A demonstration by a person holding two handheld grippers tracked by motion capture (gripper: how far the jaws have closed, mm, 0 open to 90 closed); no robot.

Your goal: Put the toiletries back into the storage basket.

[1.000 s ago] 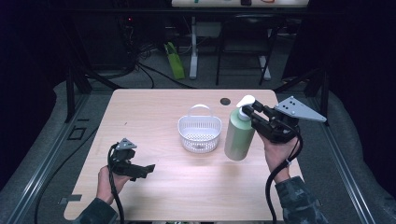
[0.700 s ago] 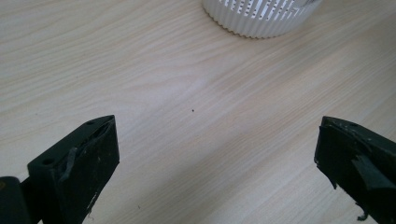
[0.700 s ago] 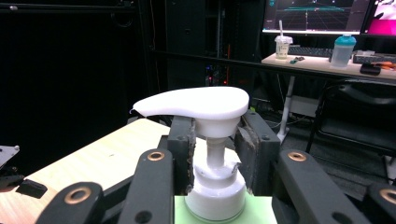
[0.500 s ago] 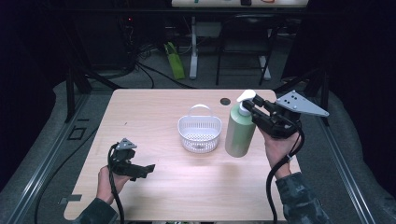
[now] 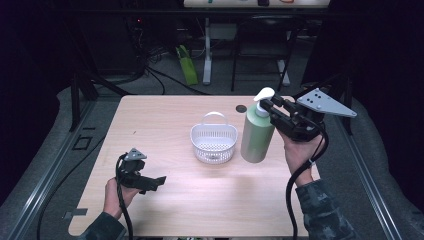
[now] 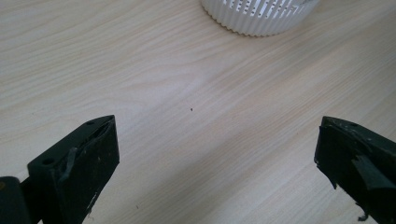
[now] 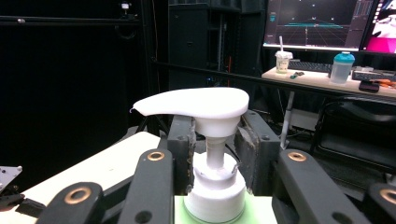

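A green pump bottle (image 5: 257, 135) with a white pump head (image 5: 263, 93) stands right of the table's middle, leaning slightly. My right gripper (image 5: 271, 107) is shut on its neck just under the pump head. In the right gripper view the jaws press both sides of the white pump stem (image 7: 215, 156), under the pump head (image 7: 196, 102). A white slotted basket (image 5: 214, 143) with a handle sits at the table's centre, left of the bottle. My left gripper (image 5: 156, 182) is held low near the front left, open, with bare wood between its jaws (image 6: 215, 158) and the basket's wall (image 6: 261, 21) ahead.
The light wooden table (image 5: 165, 115) has a small black disc (image 5: 241, 108) near its far edge, behind the bottle. Dark floor, cables and table legs lie beyond. A desk with monitors and cups (image 7: 343, 67) stands far behind.
My right gripper has stayed shut on the bottle's neck and drawn it slightly up and to the right. The left gripper has hardly moved.
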